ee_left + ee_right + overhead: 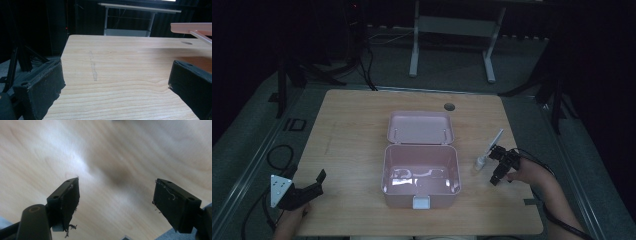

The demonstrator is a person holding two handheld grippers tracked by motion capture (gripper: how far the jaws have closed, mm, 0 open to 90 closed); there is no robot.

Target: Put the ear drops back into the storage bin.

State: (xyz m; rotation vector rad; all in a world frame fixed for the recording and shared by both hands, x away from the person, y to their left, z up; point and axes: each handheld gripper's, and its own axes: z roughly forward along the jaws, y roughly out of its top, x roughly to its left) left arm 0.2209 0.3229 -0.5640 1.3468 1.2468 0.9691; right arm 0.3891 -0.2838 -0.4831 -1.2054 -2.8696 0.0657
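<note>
A pink box (421, 172) stands open mid-table, its lid (420, 128) hinged back and a white latch (422, 202) on its front. A slim white utensil (490, 149) lies right of the box, rounded end toward it. My right gripper (493, 166) hovers just right of that utensil, open, with nothing between its fingers. In the right gripper view the right gripper (116, 197) shows bare, blurred wood between its jaws. My left gripper (318, 183) rests open at the table's front left. Its own view shows the left gripper (115, 82) over bare wood, with the box lid (192, 26) at upper right.
The wooden table (352, 130) has a round cable hole (449, 106) near its far edge. A white-legged desk frame (452, 30) stands on the dark floor beyond. Cables (279, 155) lie on the floor at the left. Black stands flank the table.
</note>
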